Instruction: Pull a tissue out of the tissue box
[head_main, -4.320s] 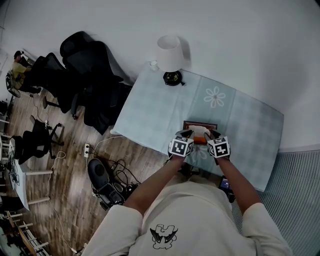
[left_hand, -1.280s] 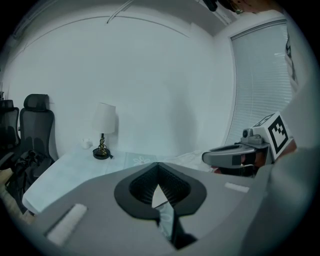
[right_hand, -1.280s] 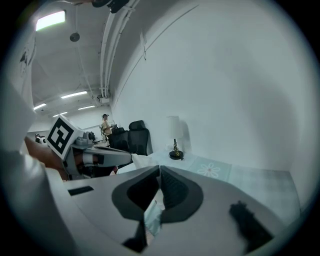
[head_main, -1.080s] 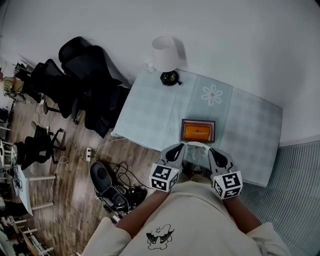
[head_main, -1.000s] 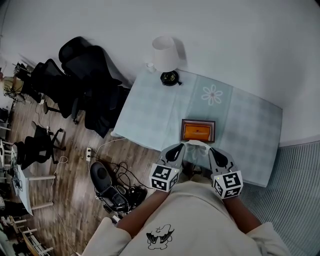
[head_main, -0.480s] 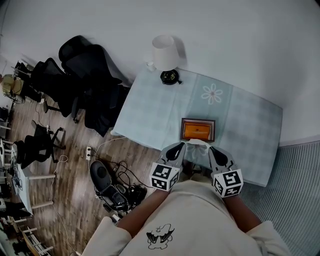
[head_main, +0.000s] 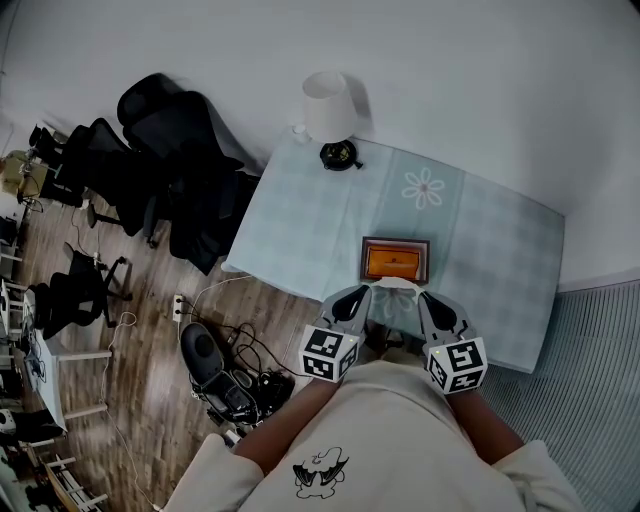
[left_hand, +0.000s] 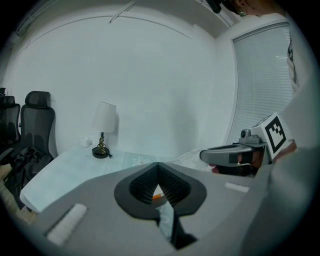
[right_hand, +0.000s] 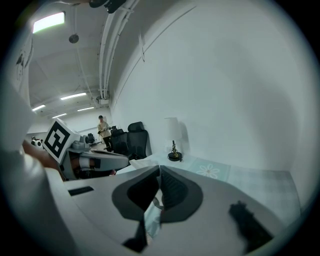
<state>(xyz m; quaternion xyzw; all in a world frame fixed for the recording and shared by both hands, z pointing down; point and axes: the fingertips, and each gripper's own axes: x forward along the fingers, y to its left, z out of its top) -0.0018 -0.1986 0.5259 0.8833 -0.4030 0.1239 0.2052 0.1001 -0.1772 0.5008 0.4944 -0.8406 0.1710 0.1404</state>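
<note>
Near the front edge of the cloth-covered table (head_main: 300, 215), the left gripper (head_main: 362, 292) and the right gripper (head_main: 425, 296) sit side by side, pointing toward the wall. Each has its jaws pressed together on one end of a white tissue (head_main: 396, 286) that spans the gap between them. Just beyond the tissue sits the orange-topped tissue box (head_main: 394, 263); whether the two touch cannot be told. A white-shaded lamp (head_main: 328, 105) stands at the far corner.
</note>
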